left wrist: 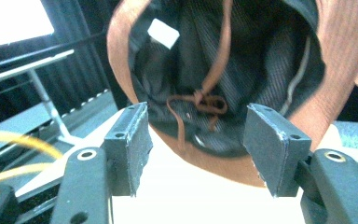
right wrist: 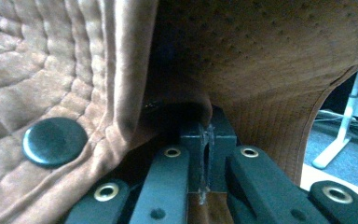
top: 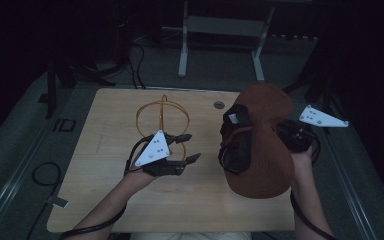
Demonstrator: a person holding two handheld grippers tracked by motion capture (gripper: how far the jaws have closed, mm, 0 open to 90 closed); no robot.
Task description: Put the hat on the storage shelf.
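Note:
A brown quilted cap (top: pixel 262 145) hangs above the right side of the wooden table (top: pixel 190 200), its opening turned to the left. My right gripper (right wrist: pixel 206 140) is shut on a fold of the cap's edge; a dark snap button (right wrist: pixel 54 141) sits close by. In the left gripper view the cap's dark lining (left wrist: pixel 261 60), a white label (left wrist: pixel 163 32) and a knotted brown cord (left wrist: pixel 205 102) face me. My left gripper (top: pixel 192 146) stands open left of the cap, nothing between its pads (left wrist: pixel 133 144). A yellow wire frame (top: pixel 162 117) stands just behind it.
A round cable hole (top: pixel 219 105) is set in the table's far edge. A white stand's legs (top: pixel 182 55) rise behind the table. Dark cables (top: pixel 45 172) lie on the floor at the left.

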